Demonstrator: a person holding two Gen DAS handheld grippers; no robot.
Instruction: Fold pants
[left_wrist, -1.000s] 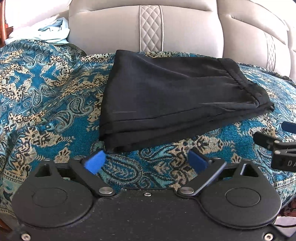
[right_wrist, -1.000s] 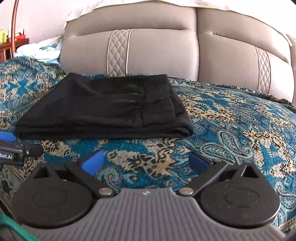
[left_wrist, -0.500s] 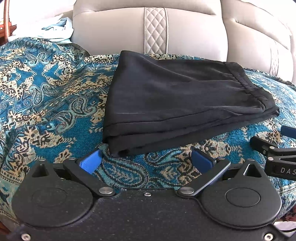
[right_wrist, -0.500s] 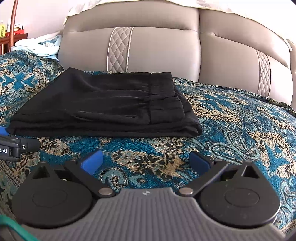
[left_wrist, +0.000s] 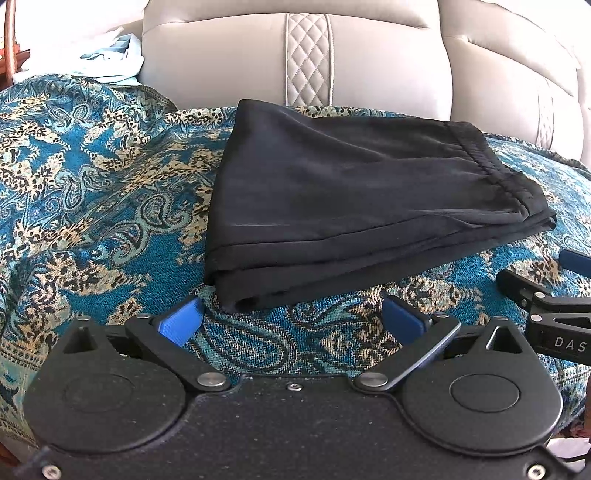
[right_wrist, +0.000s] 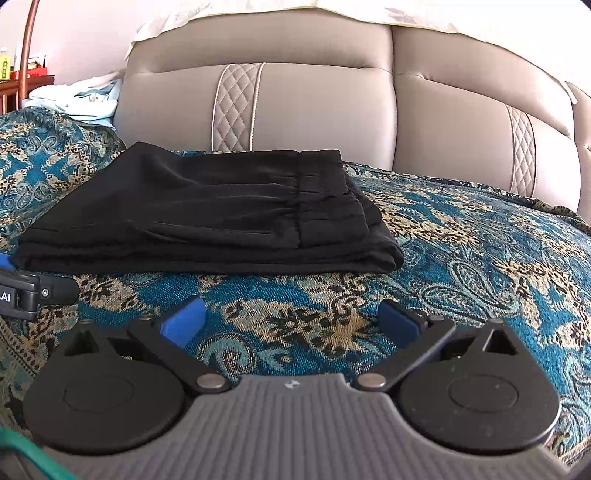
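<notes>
The black pants lie folded in a flat rectangular stack on the blue and gold patterned bedspread, waistband to the right. They also show in the right wrist view. My left gripper is open and empty, just in front of the stack's near left corner. My right gripper is open and empty, a short way in front of the stack's near edge. Each gripper shows at the edge of the other's view.
A padded beige headboard stands behind the bed. Light blue and white cloth lies at the back left by the headboard. A wooden side table with small items stands at the far left.
Both grippers have moved a little closer to the folded pants, which now sit larger in both views. Both stay open and empty. The pants have not moved.
</notes>
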